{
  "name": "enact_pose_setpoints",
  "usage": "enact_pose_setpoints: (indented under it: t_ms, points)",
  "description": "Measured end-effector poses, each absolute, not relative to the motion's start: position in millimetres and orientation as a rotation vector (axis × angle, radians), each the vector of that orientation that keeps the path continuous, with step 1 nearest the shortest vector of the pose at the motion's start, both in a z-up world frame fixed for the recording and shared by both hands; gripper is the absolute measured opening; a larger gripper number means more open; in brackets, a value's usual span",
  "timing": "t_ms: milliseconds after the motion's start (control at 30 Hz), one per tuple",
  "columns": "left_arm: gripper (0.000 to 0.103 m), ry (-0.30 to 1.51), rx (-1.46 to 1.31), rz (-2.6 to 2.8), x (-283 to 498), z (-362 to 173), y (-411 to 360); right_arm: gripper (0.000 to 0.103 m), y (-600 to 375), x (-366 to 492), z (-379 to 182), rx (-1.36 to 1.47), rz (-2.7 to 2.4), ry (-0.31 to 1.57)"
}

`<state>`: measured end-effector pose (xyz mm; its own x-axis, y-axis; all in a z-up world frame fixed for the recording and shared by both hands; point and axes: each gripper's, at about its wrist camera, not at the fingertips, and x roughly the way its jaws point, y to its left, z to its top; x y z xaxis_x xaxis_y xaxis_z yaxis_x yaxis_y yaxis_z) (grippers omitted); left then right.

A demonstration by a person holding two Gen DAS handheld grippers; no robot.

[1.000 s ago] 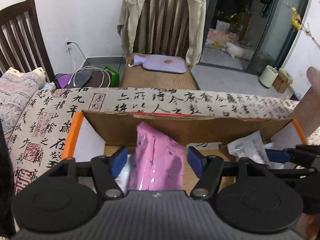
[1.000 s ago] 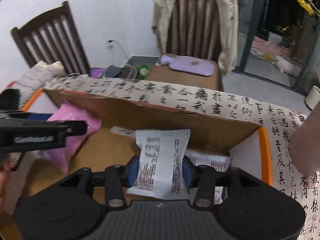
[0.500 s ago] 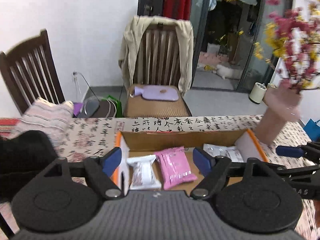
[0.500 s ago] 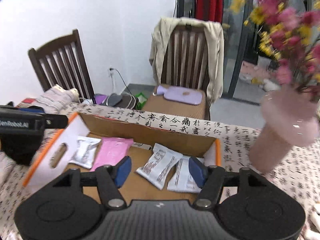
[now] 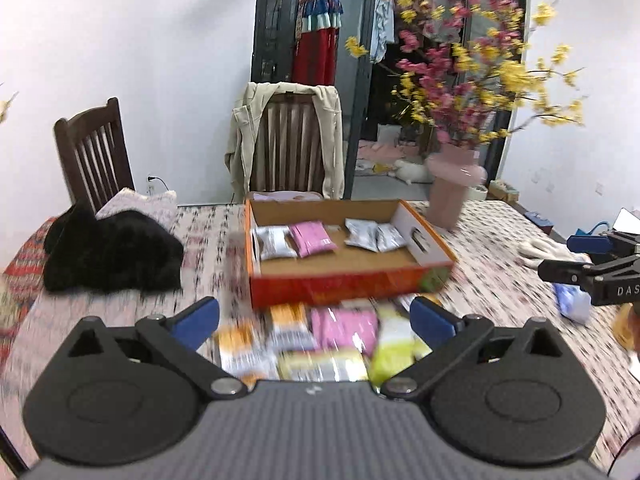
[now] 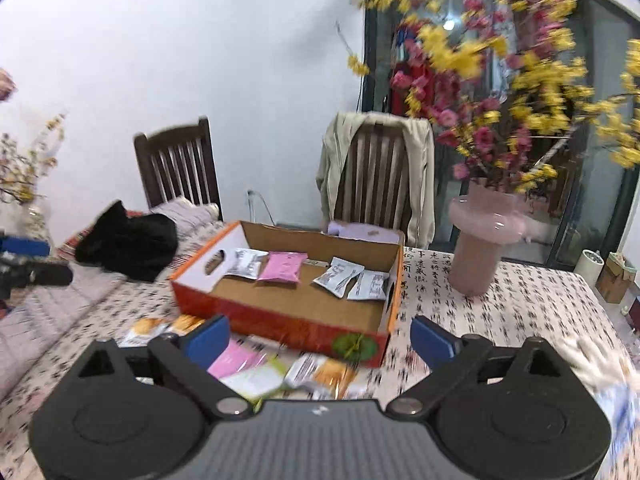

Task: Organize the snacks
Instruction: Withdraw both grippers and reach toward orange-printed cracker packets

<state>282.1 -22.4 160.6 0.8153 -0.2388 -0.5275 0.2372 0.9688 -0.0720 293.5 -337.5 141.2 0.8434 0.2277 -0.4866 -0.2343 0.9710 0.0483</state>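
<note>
1. Our left claw (image 5: 314, 318) and right claw (image 6: 318, 338) hang above the table (image 6: 500, 300), jaws opening wide, nothing between the pads.
2. Box (image 5: 348, 286) holds four packets at its far wall: white packet (image 5: 274, 242), pink packet (image 5: 312, 238), two white ones (image 5: 374, 236).
3. Loose snacks (image 5: 316, 340) lie just in front of the box; blurred, maybe six or more.
4. Next, we'd pick one packet per claw, grip its flat middle, clear the near wall, and set it beside its like.
</note>
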Motion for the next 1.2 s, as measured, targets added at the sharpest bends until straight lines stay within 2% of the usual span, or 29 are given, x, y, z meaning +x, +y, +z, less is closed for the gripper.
enact_pose_setpoints:
  t_ms: [233, 567, 867, 1200]
  points:
    - [0.103, 0.45, 0.015, -0.26, 163.6, 133.4, -17.3, 0.103, -340.1, 176.6, 108.1, 0.025, 0.258, 0.427]
    - [0.103, 0.421, -0.029, -0.198, 67.5, 89.1, 1.4, 0.103, -336.6, 77.6, 63.2, 0.089, 0.227, 0.379]
    - [0.103, 0.492, -0.092, -0.16, 61.5, 60.0, 31.7, 0.103, -306.4, 28.8, 15.0, -0.019, 0.223, 0.43]
    - [0.103, 0.554, -0.108, -0.152, 94.1, 39.9, 40.1, 0.103, -304.4, 53.8, 1.7, -0.018, 0.18, 0.462]
